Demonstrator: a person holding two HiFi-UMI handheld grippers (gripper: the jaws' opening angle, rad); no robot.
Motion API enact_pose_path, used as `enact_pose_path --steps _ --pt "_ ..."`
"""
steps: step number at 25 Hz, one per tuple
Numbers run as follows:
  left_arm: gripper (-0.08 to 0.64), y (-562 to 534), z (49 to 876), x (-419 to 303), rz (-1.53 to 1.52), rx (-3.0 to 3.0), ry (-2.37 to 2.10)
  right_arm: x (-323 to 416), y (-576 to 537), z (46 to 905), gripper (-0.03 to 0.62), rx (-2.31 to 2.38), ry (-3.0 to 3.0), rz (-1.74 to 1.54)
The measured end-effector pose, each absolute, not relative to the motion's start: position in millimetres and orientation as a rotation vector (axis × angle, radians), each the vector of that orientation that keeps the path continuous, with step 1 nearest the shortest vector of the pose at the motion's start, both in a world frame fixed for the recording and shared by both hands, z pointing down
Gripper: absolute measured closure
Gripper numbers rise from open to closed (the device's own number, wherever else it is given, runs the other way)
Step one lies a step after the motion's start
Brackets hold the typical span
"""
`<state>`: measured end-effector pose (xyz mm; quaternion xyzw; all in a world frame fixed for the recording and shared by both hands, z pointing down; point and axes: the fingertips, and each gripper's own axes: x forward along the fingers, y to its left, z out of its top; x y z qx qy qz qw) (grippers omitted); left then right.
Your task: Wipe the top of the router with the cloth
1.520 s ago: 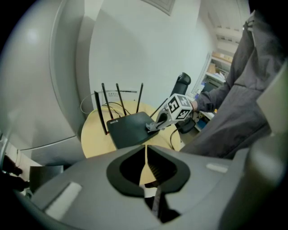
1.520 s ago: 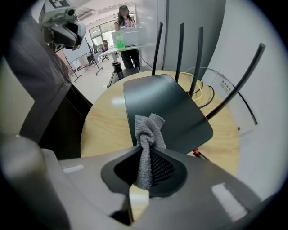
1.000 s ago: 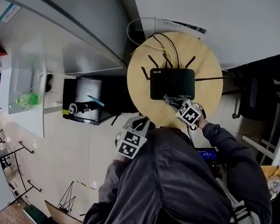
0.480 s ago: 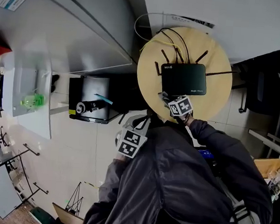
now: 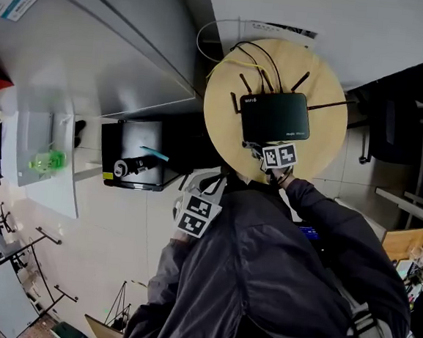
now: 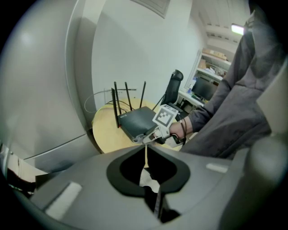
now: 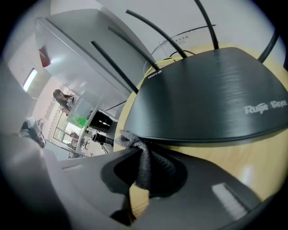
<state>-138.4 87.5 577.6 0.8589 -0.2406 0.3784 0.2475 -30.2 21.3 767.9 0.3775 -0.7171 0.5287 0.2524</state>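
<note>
A black router [image 5: 275, 117] with several antennas lies on a round wooden table [image 5: 323, 149]. My right gripper [image 5: 264, 154] is at the router's near edge, about mid-width, shut on a dark grey cloth [image 7: 143, 161]. In the right gripper view the cloth bunches out of the gripper [image 7: 135, 146] and touches the router [image 7: 211, 94] at its lower front rim, down by the tabletop. My left gripper [image 5: 203, 195] hangs back beside my body, off the table, shut with nothing in it. The left gripper view shows its jaws [image 6: 146, 146] pointing at the router [image 6: 139, 117] and the right gripper [image 6: 150, 137].
Black and yellow cables [image 5: 258, 58] trail off the table's far side toward a white wall. A grey partition [image 5: 111, 53] stands at the left. A dark box [image 5: 135, 154] sits on the floor beside the table, and an office chair [image 5: 391, 129] is at the right.
My right gripper slid the cloth left along the router's near edge, then back a little toward the middle. The left gripper stayed where it was.
</note>
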Motion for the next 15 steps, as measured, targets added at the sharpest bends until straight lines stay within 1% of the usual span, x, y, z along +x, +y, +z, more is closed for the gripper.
enact_pose_path --steps 15 --pt "0.548 75.4 577.2 -67.2 1.058 2.357 -0.594 75.6 30.2 771.5 0.560 1.058 -1.901 1.425"
